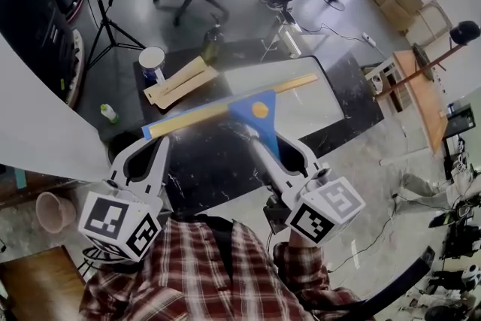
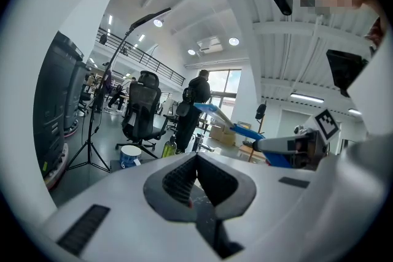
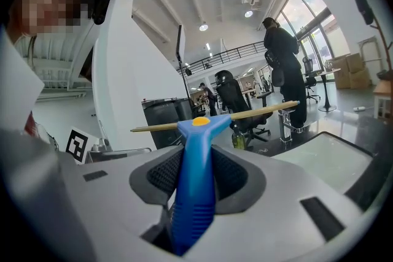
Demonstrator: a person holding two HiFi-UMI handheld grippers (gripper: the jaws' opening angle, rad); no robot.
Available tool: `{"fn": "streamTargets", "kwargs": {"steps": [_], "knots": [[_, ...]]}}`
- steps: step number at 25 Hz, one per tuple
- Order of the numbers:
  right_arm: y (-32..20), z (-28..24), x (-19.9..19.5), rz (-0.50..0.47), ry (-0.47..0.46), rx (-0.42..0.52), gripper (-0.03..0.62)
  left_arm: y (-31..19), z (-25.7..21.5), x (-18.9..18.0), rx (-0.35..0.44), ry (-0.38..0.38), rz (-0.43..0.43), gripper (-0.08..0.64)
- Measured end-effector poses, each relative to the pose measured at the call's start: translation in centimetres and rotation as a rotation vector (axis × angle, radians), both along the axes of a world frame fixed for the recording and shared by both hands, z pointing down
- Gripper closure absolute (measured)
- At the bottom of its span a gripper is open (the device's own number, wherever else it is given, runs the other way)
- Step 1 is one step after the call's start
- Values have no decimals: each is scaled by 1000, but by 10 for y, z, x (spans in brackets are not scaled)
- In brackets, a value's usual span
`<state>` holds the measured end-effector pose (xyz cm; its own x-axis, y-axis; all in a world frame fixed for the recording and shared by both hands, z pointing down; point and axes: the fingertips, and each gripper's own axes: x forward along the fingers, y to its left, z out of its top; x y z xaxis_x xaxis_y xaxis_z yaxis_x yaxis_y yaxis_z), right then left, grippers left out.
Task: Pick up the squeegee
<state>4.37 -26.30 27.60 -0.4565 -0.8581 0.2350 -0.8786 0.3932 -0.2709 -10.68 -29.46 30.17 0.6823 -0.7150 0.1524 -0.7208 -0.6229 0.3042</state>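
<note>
Squeegee (image 3: 193, 181): gripped by its blue handle in the right gripper (image 3: 196, 156), above the dark table (image 1: 203, 177) and apparently clear of it.
Grip reason: I judge the handle hold leaves the blade free and level for carrying.
Appearance: blue ribbed handle, triangular head with a yellow dot, long tan blade set crosswise.
Right pads: clamped on the handle from both sides.
Left gripper (image 2: 196, 159): jaws together, nothing between them, idle alongside.
Task status: I rate the pickup as achieved.
</note>
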Motion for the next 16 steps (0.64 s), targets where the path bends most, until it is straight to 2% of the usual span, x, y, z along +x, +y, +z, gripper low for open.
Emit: {"fn": "streamTargets", "kwargs": {"steps": [16], "knots": [[-1,-1,-16,-56,-23,-7,451,5,0,7,-14,-13,16,551]]}}
